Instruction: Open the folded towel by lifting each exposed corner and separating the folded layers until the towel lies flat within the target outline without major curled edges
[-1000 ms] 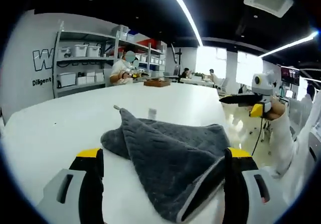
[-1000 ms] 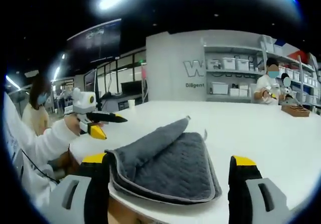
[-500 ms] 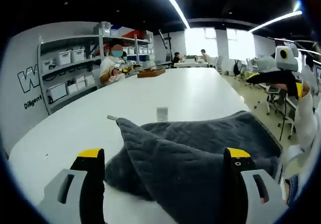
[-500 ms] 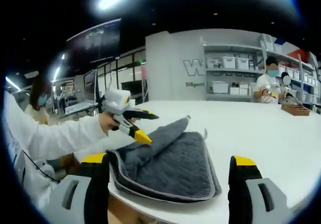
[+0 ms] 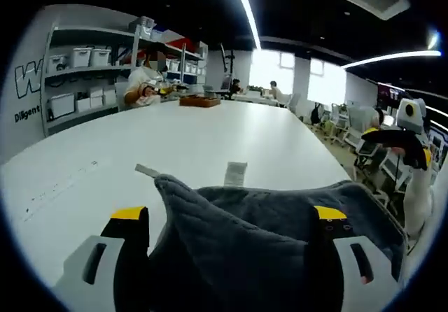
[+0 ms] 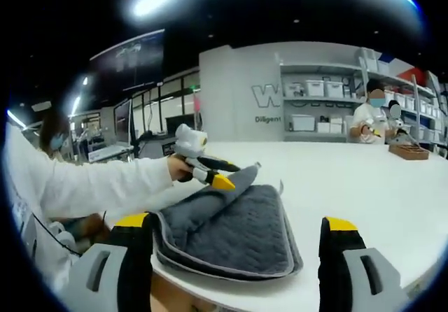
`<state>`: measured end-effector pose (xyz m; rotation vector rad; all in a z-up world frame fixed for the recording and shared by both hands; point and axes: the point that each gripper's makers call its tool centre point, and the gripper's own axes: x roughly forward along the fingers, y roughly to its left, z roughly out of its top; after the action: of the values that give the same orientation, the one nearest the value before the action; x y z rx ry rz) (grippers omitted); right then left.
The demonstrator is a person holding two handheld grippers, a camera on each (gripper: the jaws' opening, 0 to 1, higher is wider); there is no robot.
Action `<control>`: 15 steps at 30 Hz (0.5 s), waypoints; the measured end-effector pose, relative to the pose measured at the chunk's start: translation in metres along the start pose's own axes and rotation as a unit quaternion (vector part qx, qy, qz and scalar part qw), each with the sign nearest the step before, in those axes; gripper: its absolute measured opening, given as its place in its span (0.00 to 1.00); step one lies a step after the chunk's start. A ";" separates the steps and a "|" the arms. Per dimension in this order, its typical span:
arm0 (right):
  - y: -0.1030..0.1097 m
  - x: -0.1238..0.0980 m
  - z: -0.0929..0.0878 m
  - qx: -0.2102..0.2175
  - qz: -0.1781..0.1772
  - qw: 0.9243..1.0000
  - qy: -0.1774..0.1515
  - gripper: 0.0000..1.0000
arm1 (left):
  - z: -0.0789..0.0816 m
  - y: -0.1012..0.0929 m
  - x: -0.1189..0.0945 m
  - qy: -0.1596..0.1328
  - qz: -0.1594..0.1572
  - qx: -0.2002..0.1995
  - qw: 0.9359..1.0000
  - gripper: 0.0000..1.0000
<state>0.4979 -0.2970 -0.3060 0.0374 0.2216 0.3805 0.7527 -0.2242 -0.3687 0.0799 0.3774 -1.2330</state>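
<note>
Right gripper view: the white worktop (image 6: 364, 179) is seen carrying the folded grey towel (image 6: 231, 231), which lies near the worktop's near edge, its bound edges stacked toward the camera. The towel is placed between and just ahead of the right gripper (image 6: 234, 245), whose jaws are held wide apart with nothing between the tips. The raised top layer runs away from this gripper toward the towel's far left corner, and there the left gripper (image 6: 222, 174) is seen, reached in at that corner; whether its tips touch the cloth cannot be told.

In the left gripper view, the towel (image 5: 280, 235) is spread close under the left gripper (image 5: 227, 221), its jaws apart, with a lifted corner (image 5: 162, 180) just ahead of the left jaw. That corner is judged nearer to the left gripper, so the lift falls to it.
</note>
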 end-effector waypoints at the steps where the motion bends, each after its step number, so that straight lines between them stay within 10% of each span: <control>1: 0.000 0.000 0.000 0.000 0.001 1.000 0.000 0.99 | 0.004 0.000 0.001 -0.011 -0.005 -0.014 1.000 0.88; 15: 0.001 -0.005 0.002 -0.005 -0.006 1.000 -0.003 0.99 | 0.012 0.000 0.013 -0.033 0.003 -0.049 0.998 0.43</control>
<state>0.4932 -0.2979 -0.3028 0.0270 0.2129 0.3691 0.7593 -0.2387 -0.3615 -0.0434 0.3781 -1.2063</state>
